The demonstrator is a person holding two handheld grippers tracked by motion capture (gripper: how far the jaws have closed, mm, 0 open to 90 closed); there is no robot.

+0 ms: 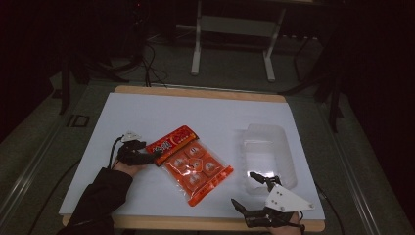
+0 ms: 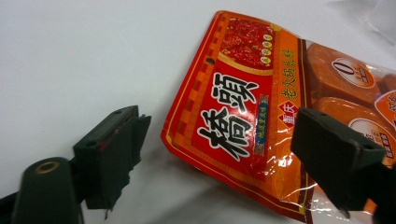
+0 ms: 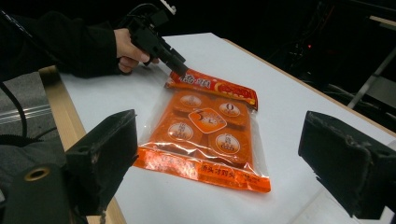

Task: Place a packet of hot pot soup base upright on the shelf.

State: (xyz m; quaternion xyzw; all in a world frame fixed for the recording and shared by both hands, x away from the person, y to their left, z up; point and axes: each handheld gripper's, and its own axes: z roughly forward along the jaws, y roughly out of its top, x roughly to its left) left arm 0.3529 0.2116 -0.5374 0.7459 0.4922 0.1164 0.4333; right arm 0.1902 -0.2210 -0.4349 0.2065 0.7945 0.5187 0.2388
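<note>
The left gripper (image 1: 155, 154) sits at the snack packet's (image 1: 193, 164) nine o'clock edge, jaws spread astride its red header. The right gripper (image 1: 250, 188) rests at five o'clock, jaws wide apart; the clear tray (image 1: 288, 156) lies beside it.

Far corner of the snack bag (image 2: 261, 116) behind the left gripper's (image 2: 224, 158) fingers (image 2: 336, 158).

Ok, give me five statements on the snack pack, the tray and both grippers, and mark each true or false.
1. The snack pack lies flat on the white table. True.
2. The clear tray holds the pack. False: the tray is empty, and the pack lies beside it.
3. The left gripper has its jaws open around the pack's red header. True.
4. The right gripper grips the pack. False: its jaws are open and hold nothing.
5. The pack is blue. False: it is orange and red.
</note>
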